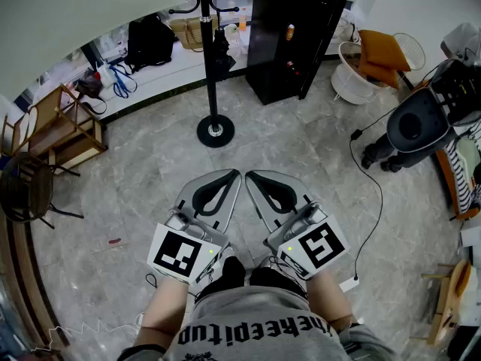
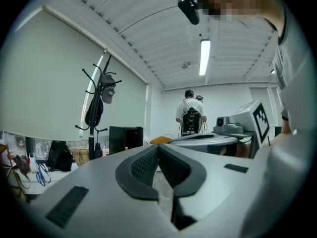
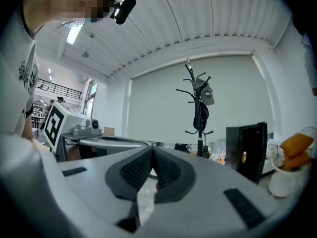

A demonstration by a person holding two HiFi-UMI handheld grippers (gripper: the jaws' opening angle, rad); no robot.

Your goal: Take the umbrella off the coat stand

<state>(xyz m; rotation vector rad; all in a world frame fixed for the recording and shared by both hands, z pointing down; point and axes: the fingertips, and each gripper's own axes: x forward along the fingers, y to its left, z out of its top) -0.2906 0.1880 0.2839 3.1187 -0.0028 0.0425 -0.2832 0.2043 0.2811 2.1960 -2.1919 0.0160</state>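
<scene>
A black coat stand (image 1: 211, 74) rises from a round base on the grey floor ahead of me. A folded black umbrella (image 1: 222, 53) hangs beside its pole, and a grey cap (image 2: 108, 90) hangs near the top. Both grippers are held level in front of my body, well short of the stand. My left gripper (image 1: 234, 174) is shut with nothing in it, and so is my right gripper (image 1: 249, 176). The left gripper view has the umbrella (image 2: 93, 112) at the far left beyond the closed pads. In the right gripper view the umbrella (image 3: 200, 114) hangs right of centre.
A black cabinet (image 1: 289, 36) stands just right of the stand. A white basket with an orange cushion (image 1: 359, 72) is further right. Wooden chairs (image 1: 56, 130) stand at the left, a dark wheeled machine (image 1: 417, 126) and a floor cable (image 1: 373, 201) at the right. A person with a backpack (image 2: 190, 118) stands far off.
</scene>
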